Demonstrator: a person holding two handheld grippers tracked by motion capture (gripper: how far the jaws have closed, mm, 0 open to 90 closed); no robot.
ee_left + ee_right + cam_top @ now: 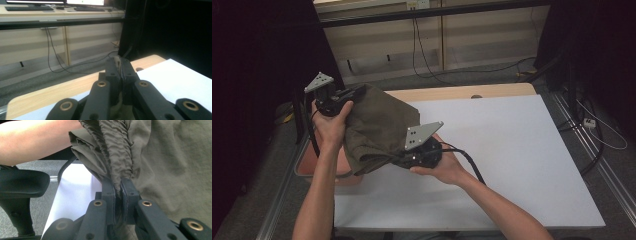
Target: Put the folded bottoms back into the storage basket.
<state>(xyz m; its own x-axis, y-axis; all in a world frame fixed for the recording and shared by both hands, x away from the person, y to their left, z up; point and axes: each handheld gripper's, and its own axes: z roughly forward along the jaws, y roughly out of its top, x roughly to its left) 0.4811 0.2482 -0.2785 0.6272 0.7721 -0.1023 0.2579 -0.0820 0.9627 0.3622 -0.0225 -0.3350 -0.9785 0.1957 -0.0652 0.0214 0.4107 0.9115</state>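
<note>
High view: one olive cloth [379, 125], two hand-held grippers; left hand-held gripper [343, 95], right hand-held gripper [399, 159] both clamped on cloth.

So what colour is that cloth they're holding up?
Plain olive-green cloth, clearest in the right gripper view.

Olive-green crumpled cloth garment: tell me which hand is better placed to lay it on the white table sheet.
Right, probably. The right gripper already hangs over the white table sheet, shut on the olive-green crumpled cloth garment. The left gripper, also shut on it, sits beyond the sheet's left edge.
</note>
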